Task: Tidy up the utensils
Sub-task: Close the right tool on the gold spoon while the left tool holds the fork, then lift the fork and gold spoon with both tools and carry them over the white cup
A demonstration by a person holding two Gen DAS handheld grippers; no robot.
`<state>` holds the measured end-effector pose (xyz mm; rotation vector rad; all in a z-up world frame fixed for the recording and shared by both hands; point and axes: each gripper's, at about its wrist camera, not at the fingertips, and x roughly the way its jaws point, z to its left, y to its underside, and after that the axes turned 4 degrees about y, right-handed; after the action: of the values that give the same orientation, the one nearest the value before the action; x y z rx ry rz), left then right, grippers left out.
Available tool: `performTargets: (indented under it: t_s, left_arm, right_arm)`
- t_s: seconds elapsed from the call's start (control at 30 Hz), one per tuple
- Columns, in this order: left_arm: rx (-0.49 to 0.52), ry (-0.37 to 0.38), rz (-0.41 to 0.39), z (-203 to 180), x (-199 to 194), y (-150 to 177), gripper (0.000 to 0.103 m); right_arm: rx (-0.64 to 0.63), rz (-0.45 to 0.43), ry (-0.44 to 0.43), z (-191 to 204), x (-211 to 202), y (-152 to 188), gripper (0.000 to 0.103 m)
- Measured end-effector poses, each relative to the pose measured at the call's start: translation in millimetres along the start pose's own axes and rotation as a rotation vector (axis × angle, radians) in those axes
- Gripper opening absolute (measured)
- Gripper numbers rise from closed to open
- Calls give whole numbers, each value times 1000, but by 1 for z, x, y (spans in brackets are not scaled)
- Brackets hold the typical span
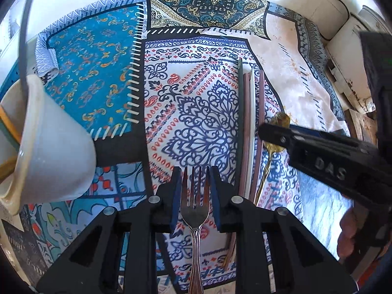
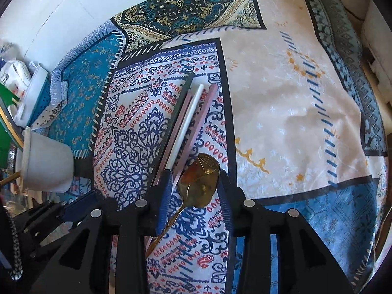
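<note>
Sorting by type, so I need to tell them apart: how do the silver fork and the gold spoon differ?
The silver metal fork has four tines; the gold metal spoon has a rounded bowl. The fork sits between the left gripper's blue pads, the spoon's bowl between the right gripper's open pads. Both are slim-handled and metal.

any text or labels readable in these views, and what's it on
"DAS": raised letters on the side of the right gripper, seen in the left wrist view.
White packets at the left edge of the right wrist view carry print, too small and blurred to read.
No other text shows.
</note>
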<state>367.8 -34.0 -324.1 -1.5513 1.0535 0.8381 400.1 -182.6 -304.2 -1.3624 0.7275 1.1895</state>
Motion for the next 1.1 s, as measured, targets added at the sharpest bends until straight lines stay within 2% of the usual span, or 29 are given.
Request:
performTargets:
  t_s: [0.13,0.2,0.27,0.33,0.57,0.77,1.1]
  left_arm:
    - [5,-2,-9,0,-1,5,21]
    - [1,9,-12,1,-2,6,21]
    - [-3,12,-16,0,-2,5,21]
    - [0,14,-21,0,-3,6,21]
    - [16,25,-47,-2,-12,8,21]
    - [16,25,-63,-3,-21,10,21]
    - [39,30,-133,-25,-46,13,21]
  right_arm:
    - [49,-26,3,-3,0,-1,36]
    - [69,-49,17,-2,1,-1,30]
    - [81,-62,8,-1,2,-4,13]
    - [87,-50,-19,1,4,-7,7]
    - [47,-46,-19,3,-6,-1,4]
    - [45,-53,-22,-16,-27,14,4]
    - [45,-160,-36,-33,-83,23,4]
